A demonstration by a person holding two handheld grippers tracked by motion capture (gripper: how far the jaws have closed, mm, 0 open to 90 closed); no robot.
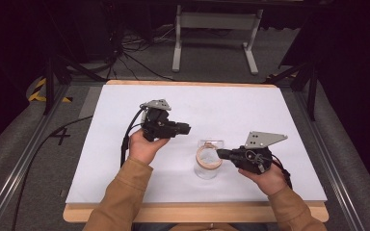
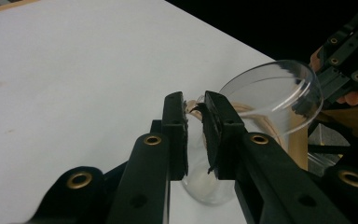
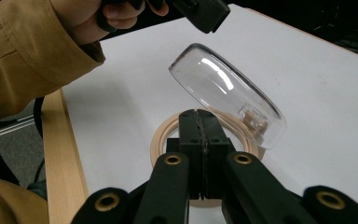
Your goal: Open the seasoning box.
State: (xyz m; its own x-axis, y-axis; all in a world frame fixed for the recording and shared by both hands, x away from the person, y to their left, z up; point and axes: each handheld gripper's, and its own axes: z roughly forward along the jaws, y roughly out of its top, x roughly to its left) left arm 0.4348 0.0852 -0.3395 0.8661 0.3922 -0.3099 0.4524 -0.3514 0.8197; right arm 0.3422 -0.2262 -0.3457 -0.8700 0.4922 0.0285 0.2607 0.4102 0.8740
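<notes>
Two tools: right tool point(image 3: 200, 122) pressed together at jar point(image 1: 208, 163) rim, left tool point(image 2: 194, 109) slightly spread

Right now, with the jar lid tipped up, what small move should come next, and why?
Probably ease the left gripper toward the lid: it stands tilted open, the right gripper sits shut at the tan ring on the jar, and the left holds nothing.
</notes>
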